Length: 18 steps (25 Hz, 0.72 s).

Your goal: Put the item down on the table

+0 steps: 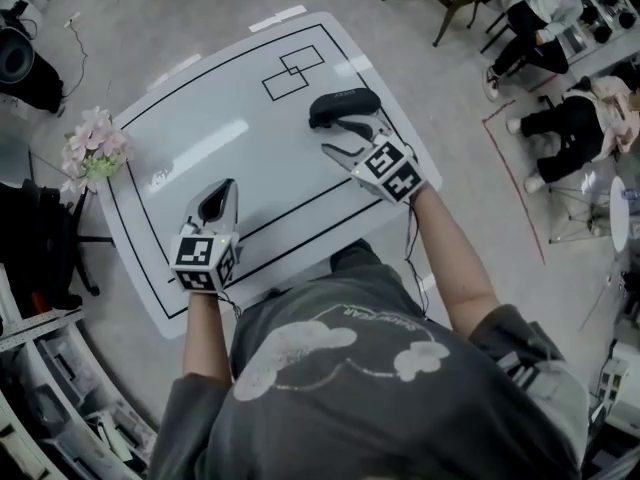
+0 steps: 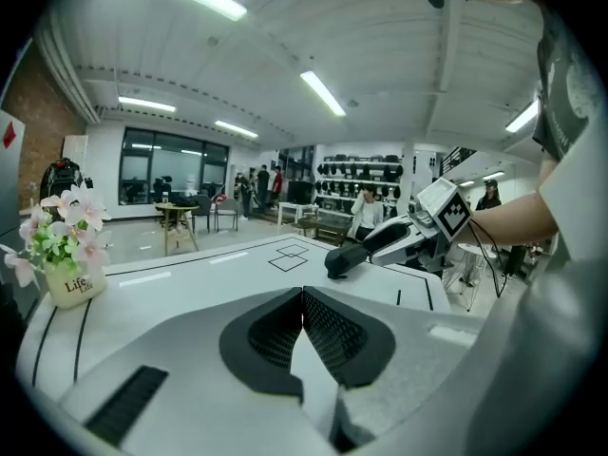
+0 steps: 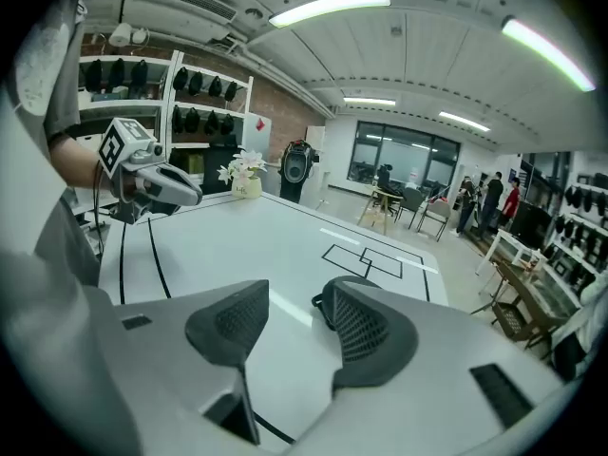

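Note:
The item is a black oblong case (image 1: 345, 106) that lies on the white table (image 1: 200, 128), just right of the middle. My right gripper (image 1: 333, 136) sits directly behind it, low over the table, its jaws apart and nothing between its pads. In the right gripper view the case (image 3: 322, 309) peeks out beyond the right jaw, outside the gap of the gripper (image 3: 296, 297). My left gripper (image 1: 222, 188) rests near the table's front left with its jaws closed together and empty. From the left gripper view the gripper (image 2: 302, 297) faces the case (image 2: 344, 259).
A pot of pink flowers (image 1: 92, 148) stands at the table's left edge. Two overlapping black squares (image 1: 295, 71) are drawn at the far end, inside a black border line. People sit on the floor at the right (image 1: 560, 118). Shelving runs along the lower left.

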Available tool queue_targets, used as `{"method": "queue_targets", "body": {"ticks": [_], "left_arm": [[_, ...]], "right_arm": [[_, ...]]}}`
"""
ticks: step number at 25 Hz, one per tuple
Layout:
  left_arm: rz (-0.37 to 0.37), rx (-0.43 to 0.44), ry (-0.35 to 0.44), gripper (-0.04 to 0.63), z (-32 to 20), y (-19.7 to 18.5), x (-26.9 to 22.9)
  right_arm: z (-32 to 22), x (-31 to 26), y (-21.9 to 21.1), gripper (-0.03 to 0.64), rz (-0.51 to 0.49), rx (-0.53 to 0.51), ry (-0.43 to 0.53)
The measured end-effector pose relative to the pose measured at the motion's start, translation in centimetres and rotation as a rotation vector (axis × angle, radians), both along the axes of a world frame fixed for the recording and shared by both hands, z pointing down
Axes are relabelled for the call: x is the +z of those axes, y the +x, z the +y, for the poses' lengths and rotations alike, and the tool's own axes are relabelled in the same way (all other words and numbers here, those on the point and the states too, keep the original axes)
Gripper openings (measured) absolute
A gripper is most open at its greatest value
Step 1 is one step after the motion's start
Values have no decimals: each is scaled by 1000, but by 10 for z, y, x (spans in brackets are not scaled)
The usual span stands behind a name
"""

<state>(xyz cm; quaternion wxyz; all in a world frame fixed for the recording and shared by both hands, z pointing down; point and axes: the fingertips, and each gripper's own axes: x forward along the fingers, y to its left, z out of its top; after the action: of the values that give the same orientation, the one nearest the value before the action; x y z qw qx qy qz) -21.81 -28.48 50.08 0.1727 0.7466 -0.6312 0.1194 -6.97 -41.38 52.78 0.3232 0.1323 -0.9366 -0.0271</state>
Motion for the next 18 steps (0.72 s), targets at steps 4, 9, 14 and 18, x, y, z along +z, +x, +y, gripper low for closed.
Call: {"method": "queue_targets", "body": {"ticks": [4, 9, 14, 18], "left_arm": [[15, 51, 27, 3, 16, -11, 3], [17, 92, 52, 3, 50, -29, -2], [37, 135, 77, 3, 95, -43, -6], [71, 191, 78, 3, 127, -41, -3]], "right_arm": [[24, -3, -11, 166, -22, 70, 17], [59, -9, -25, 115, -78, 194, 1], [101, -24, -35, 1, -169, 344, 19], [142, -32, -35, 0, -173, 394, 47]]}}
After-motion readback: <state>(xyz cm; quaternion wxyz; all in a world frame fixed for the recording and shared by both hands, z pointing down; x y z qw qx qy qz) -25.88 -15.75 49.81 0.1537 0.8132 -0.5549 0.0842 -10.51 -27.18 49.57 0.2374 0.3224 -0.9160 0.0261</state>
